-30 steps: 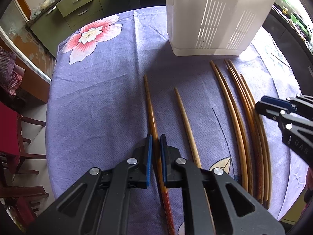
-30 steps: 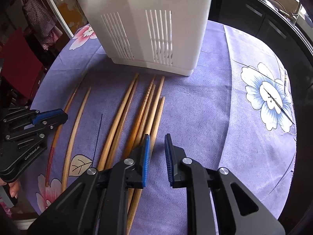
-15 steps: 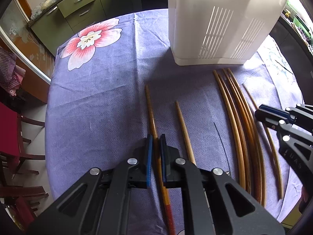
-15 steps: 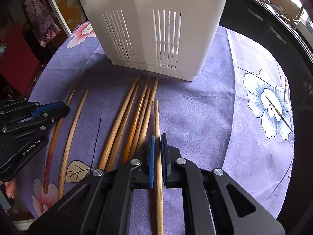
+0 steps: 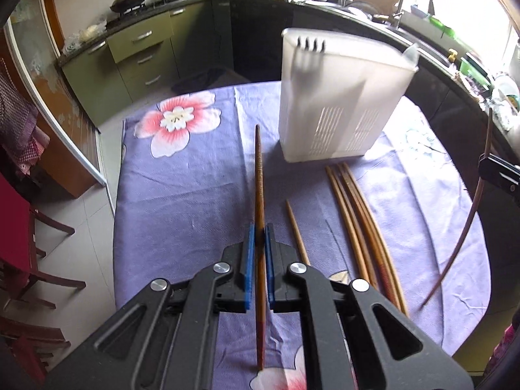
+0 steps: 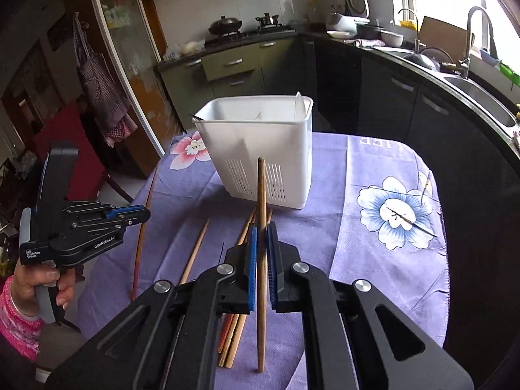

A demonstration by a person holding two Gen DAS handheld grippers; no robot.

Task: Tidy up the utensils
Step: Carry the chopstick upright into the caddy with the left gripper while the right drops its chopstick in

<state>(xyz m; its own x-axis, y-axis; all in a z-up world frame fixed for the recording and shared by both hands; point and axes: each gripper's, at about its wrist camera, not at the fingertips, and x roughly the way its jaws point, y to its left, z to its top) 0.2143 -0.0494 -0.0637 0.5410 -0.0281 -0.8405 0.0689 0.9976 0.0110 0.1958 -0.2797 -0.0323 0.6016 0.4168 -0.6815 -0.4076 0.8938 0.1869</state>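
Observation:
My left gripper [image 5: 259,230] is shut on a dark reddish chopstick [image 5: 259,175] and holds it lifted above the purple tablecloth. My right gripper [image 6: 261,230] is shut on a lighter wooden chopstick [image 6: 261,191], also lifted. The white slotted utensil holder [image 5: 338,104] stands at the back of the table; it shows with its open top and dividers in the right wrist view [image 6: 260,149]. A single chopstick [image 5: 297,234] and a bundle of several chopsticks [image 5: 364,224] lie on the cloth. The left gripper also shows in the right wrist view [image 6: 143,213].
The round table [image 5: 182,195] has a purple floral cloth. Red chairs [image 5: 19,247] stand at the left. Kitchen cabinets and a stove [image 6: 234,61] lie behind, a sink counter [image 6: 461,74] at the right. A fork stands in the holder [image 5: 308,48].
Both grippers have risen and pulled back from the table, each lifting its chopstick off the cloth. The right gripper closed on its chopstick during the last second.

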